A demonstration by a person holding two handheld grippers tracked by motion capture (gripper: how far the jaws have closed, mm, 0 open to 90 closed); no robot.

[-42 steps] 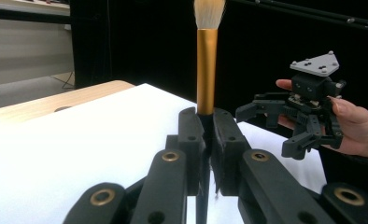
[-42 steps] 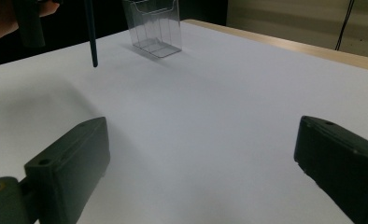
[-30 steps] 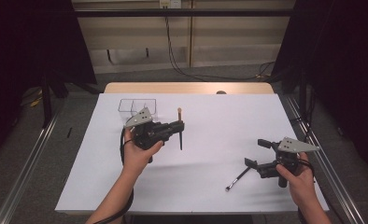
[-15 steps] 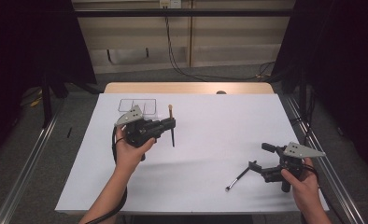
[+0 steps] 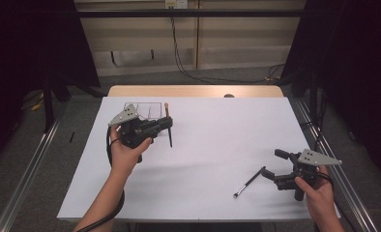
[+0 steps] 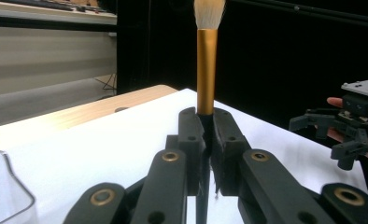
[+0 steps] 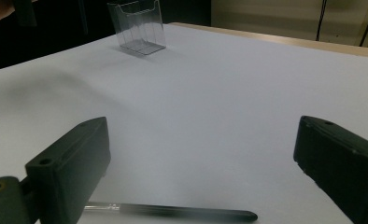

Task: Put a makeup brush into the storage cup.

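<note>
Bristles, pale and soft, topped the makeup brush [image 6: 206, 70], whose smooth gold ferrule rose upright above a thin black handle. The left gripper [image 5: 168, 123] was clenched on that handle, its matt black jaws pressed flat against it on both sides, holding the brush clear of the white sheet on the table [image 5: 217, 145], just beside the clear plastic holder [image 5: 142, 111]. That holder was a small box of thin, glossy, see-through walls with ribbed dividers; from the right gripper view its compartments [image 7: 138, 28] looked empty. The right gripper [image 5: 271, 175] stood released, its blocky jaws wide apart near the table's right front corner. Just ahead of them a second brush [image 5: 249, 182] lay flat on the sheet, slim and dark, with a silvery end and a rounded black tip, well apart from the holder.
</note>
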